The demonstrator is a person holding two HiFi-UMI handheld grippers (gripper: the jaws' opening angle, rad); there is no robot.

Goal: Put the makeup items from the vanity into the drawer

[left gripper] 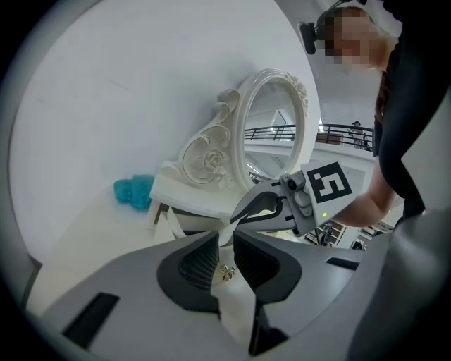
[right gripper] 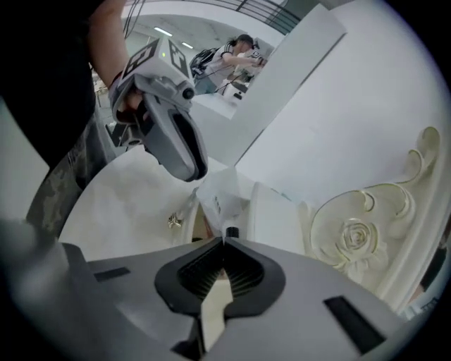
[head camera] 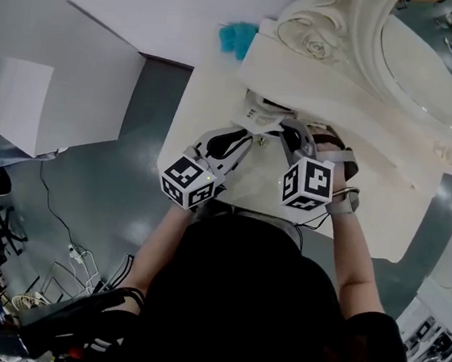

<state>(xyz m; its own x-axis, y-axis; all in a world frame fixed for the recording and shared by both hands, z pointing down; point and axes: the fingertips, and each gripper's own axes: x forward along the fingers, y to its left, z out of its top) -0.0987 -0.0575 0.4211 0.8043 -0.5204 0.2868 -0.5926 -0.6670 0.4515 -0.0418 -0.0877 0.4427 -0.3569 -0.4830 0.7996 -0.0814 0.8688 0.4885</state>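
I am pinching a white sachet point(right gripper: 220, 197) with my right gripper point(right gripper: 225, 241), its jaws closing together on the sachet's lower edge. The sachet is sticking up from the tips, right over the open drawer point(right gripper: 201, 227) under the mirror shelf, where a brownish inside is showing. A small black bit is sitting at the jaw tips; I cannot tell what it is.

My left gripper point(left gripper: 224, 243) is hovering just beside the right one, at the drawer front. Its jaws are standing only narrowly apart, and the drawer's small metal knob point(left gripper: 225, 273) is showing in the gap between them. I cannot tell whether the pads are touching it.

Both grippers are pointing toward the back of the white vanity point(head camera: 212, 93), close under the ornate oval mirror point(head camera: 418, 60). A teal item point(head camera: 238, 38) is lying on the vanity top near the wall, beside the left end of the mirror base and well apart from both grippers
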